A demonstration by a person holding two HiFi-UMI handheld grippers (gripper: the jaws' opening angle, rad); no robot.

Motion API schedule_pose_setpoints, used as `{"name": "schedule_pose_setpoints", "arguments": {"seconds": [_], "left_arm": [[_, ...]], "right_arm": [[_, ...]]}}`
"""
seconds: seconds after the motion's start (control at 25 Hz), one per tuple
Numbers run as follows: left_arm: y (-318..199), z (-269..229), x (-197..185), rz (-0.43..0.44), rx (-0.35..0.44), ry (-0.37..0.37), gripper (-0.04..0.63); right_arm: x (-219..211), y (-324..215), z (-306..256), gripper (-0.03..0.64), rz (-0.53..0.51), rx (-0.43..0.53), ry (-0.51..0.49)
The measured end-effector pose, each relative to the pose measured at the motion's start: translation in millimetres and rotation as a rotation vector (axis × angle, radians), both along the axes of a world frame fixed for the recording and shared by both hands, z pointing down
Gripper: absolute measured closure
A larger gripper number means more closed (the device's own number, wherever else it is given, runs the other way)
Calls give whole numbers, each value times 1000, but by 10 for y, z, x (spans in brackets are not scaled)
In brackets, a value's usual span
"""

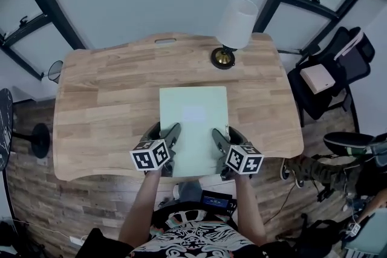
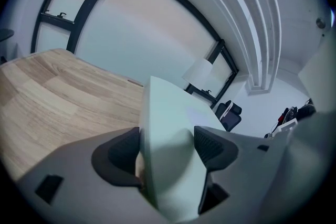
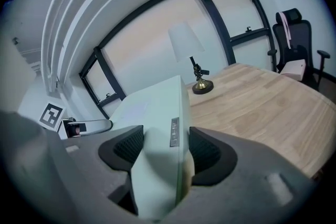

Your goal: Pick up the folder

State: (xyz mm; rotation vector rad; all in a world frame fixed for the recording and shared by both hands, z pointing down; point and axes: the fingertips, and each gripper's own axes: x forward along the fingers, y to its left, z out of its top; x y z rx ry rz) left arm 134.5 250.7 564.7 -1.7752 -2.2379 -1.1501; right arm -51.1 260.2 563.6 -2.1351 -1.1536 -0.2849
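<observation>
Two hand-held grippers, the left gripper [image 1: 165, 132] and right gripper [image 1: 225, 135], each have their jaws closed on the near end of a pale green folder [image 1: 193, 115]. One grips each long side, on the part farthest from the lamp [image 1: 236, 23].

The folder sits at the middle of the wooden desk [image 1: 103, 99], nearer the person than the lamp and a little to its left. Its near end reaches the desk edge opposite the lamp. The long axis runs from the person toward the lamp's side of the desk, with the far short edge facing that way, well short of the lamp base. Whether that far end rests on the wood cannot be told.

Done well, the lift would have both grippers rising together and level, since the free end toward the lamp looks likely to droop. Uneven hands would twist the sheet.
</observation>
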Motion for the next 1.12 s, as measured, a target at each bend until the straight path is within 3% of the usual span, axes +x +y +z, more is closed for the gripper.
{"name": "schedule_pose_setpoints", "arguments": {"seconds": [1.12], "left_arm": [[-585, -773, -14, 32, -149, 30, 290]], "right_arm": [[-25, -663, -695, 347, 43, -154, 36]]}}
